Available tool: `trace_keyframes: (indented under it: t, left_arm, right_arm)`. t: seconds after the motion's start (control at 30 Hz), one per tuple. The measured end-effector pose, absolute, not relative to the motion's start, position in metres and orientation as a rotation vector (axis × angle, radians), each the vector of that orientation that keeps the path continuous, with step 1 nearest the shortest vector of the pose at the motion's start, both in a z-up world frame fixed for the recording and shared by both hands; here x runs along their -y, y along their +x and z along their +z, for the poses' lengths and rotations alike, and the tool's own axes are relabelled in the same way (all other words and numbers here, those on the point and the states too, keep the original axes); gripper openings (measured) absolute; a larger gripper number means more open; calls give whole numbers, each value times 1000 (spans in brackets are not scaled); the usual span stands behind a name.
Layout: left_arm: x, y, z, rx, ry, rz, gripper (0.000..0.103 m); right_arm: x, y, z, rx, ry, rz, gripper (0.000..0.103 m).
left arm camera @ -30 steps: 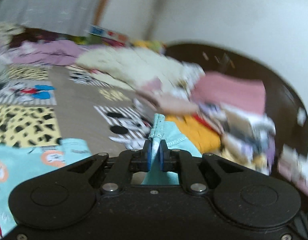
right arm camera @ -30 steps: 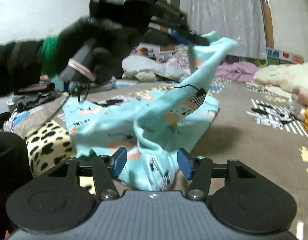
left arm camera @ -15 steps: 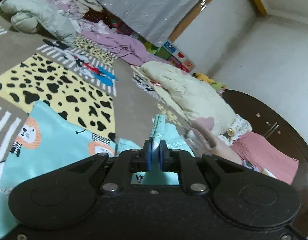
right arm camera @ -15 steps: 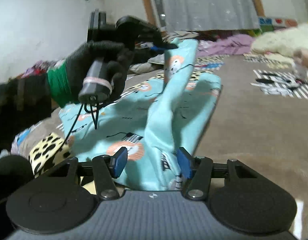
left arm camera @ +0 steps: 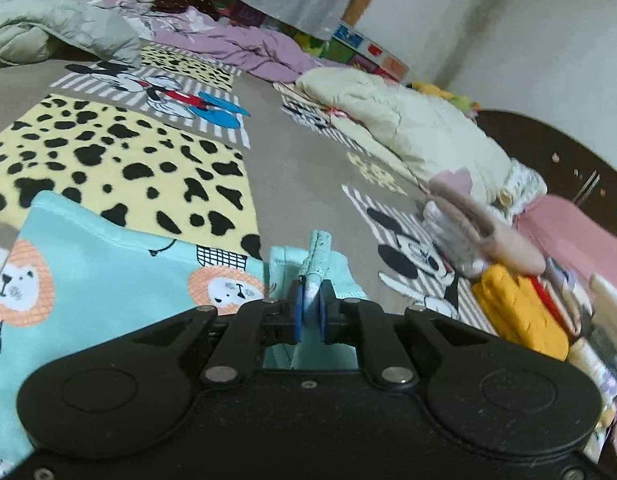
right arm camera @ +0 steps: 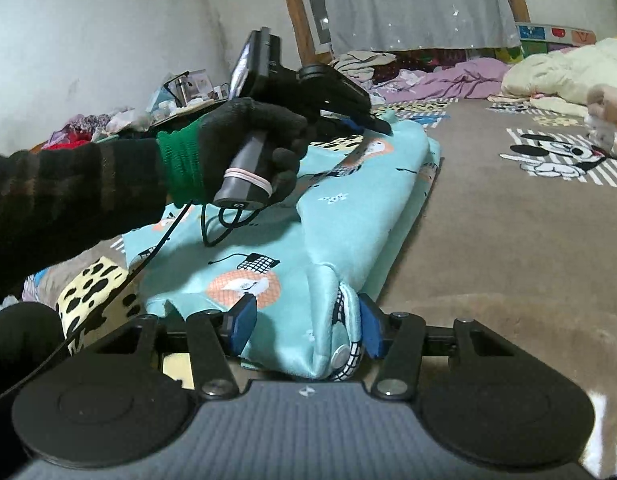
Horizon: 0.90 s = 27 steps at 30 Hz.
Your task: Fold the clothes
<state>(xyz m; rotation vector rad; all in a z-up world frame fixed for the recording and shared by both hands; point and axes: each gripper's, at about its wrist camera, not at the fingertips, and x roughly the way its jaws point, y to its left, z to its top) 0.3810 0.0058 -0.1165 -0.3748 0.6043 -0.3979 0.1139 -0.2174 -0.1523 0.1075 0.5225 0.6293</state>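
A light blue garment with lion prints [right arm camera: 348, 216] lies on a patterned brown blanket [right arm camera: 508, 240], one part folded lengthwise over the rest. My left gripper [left arm camera: 311, 310] is shut on a bunched edge of this blue garment [left arm camera: 108, 272]. In the right wrist view, a black-gloved hand [right arm camera: 260, 128] holds the left gripper [right arm camera: 378, 126] low over the garment's far end. My right gripper [right arm camera: 306, 326] stands open at the near end. A fold of the cloth lies between its blue pads [right arm camera: 244, 320].
A cream quilt [left arm camera: 408, 128], purple bedding [left arm camera: 248, 52] and a heap of small clothes with a yellow piece [left arm camera: 520, 312] lie along the right side. Behind the heap stands dark wooden furniture [left arm camera: 548, 160]. A cluttered low table [right arm camera: 180, 100] is at the back left.
The left gripper has carried its held edge down from high in the air and away from the right gripper, laying the fold flat along the garment. The right gripper has stayed open in place.
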Motion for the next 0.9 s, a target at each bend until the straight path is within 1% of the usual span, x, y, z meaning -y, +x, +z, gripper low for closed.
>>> trace_keyframes:
  t: [0.13, 0.17, 0.2, 0.23, 0.27, 0.37, 0.43, 0.6, 0.67, 0.7, 0.73, 0.77, 0.83, 0.9]
  left_arm:
    - [2, 386, -121, -645, -294, -412, 7]
    - [3, 381, -117, -635, -273, -415, 12]
    - [3, 375, -114, -625, -253, -418, 24]
    - [4, 370, -110, -615, -232, -420, 28]
    - [4, 365, -107, -604, -211, -422, 28]
    - [5, 350, -96, -573, -149, -430, 28]
    - [6, 339, -89, -552, -108, -434, 28]
    - [39, 329, -90, -581, 85, -500, 28]
    - [44, 342, -102, -625, 98, -472, 30]
    - [45, 354, -114, -674, 109, -449, 32]
    - [47, 366, -127, -728, 121, -426, 32]
    - [46, 372, -134, -730, 126, -430, 33]
    - [50, 376, -127, -734, 163, -451, 34]
    - [52, 372, -111, -681, 195, -454, 34]
  right_arm:
    - [218, 111, -150, -514, 93, 624, 55]
    - [220, 108, -147, -496, 91, 603, 54]
    - [222, 105, -144, -477, 88, 582, 54]
    - [224, 102, -141, -459, 86, 561, 54]
    - [226, 99, -138, -441, 83, 541, 53]
    - [228, 92, -130, -355, 66, 510, 48]
    - [222, 97, -127, -311, 41, 517, 39]
    - [204, 121, -134, -415, 32, 545, 38]
    - [197, 131, -137, -465, 31, 558, 38]
    - [194, 136, -138, -490, 30, 564, 39]
    - [190, 141, -140, -515, 30, 569, 39]
    - [186, 146, -141, -540, 29, 575, 39]
    - [181, 154, -144, -578, 28, 584, 39]
    - [180, 153, -144, -573, 27, 584, 39]
